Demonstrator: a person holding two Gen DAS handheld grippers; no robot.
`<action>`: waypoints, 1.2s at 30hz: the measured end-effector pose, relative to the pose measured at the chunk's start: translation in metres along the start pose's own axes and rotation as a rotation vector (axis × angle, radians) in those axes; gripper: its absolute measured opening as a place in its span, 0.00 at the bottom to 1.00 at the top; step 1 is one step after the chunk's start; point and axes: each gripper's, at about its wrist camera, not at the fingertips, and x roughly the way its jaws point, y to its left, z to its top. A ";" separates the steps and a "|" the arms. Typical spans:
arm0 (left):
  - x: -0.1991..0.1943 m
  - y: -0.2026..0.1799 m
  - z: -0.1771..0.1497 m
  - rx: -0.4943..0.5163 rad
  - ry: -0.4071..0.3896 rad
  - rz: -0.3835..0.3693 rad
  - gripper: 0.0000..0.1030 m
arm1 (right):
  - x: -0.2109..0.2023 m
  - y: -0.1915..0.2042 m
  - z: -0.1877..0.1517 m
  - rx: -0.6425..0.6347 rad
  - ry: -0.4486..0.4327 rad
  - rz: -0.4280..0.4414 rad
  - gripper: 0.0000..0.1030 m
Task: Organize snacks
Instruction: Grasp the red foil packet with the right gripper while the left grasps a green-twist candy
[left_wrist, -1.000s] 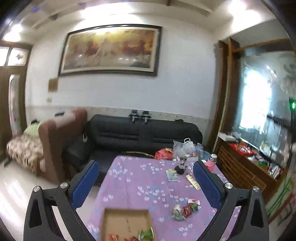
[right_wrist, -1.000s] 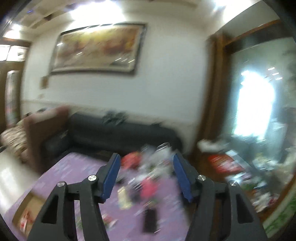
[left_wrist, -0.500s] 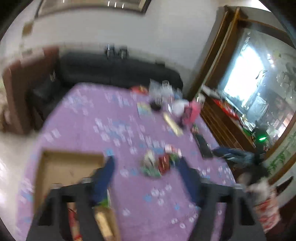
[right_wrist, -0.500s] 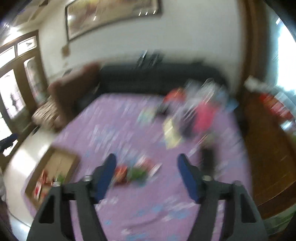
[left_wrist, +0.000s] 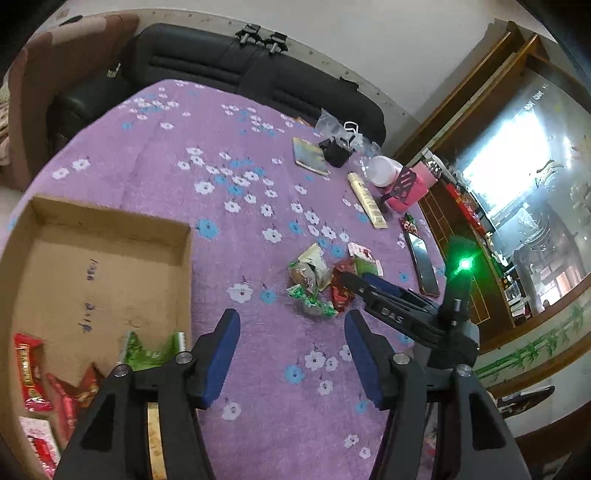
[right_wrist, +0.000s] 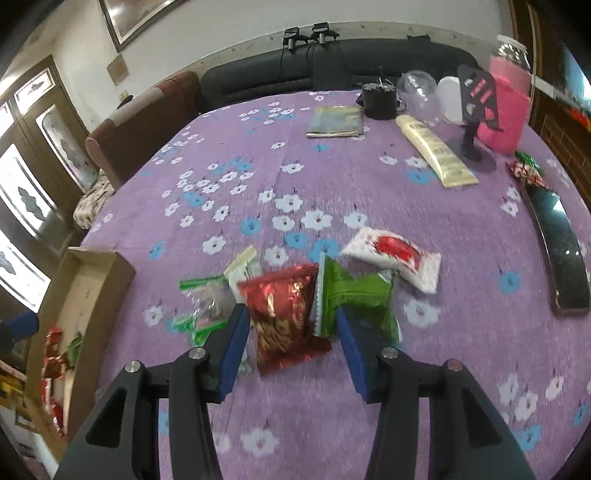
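Both grippers have swung down from the far wall and sofa to the purple flowered tablecloth (left_wrist: 229, 140) within the past second, and the snack pile now fills the lower half of the right wrist view. Right gripper (right_wrist: 290, 345), jaws spread wide and holding nothing, hangs low over the pile with the red foil packet (right_wrist: 286, 314) lying between its blue pads and the green packet (right_wrist: 351, 299) just beside the red one, touching it. A white packet with a red print (right_wrist: 393, 260) lies just beyond the green one; a clear packet with green ends (right_wrist: 205, 306) sits on the red packet's other side. Left gripper (left_wrist: 291, 354) is likewise wide open and empty (its pads frame bare cloth), short of the pile. Cardboard box (left_wrist: 107, 258) stands well apart from the red packet, at the table's edge, with several red and green packets (left_wrist: 37, 369) already in its near corner. Beyond the pile lie a black phone (right_wrist: 559, 251), a cream tube (right_wrist: 434, 149) and a pink container (right_wrist: 506, 107)
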 end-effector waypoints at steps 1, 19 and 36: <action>0.005 -0.002 0.000 0.001 0.007 -0.001 0.60 | 0.003 0.002 0.001 0.000 0.001 -0.004 0.47; 0.107 -0.037 0.004 0.038 0.119 0.070 0.65 | -0.048 -0.056 -0.059 0.245 -0.069 0.196 0.28; 0.104 -0.053 -0.026 0.244 0.090 0.188 0.20 | -0.039 -0.065 -0.065 0.231 -0.054 0.164 0.28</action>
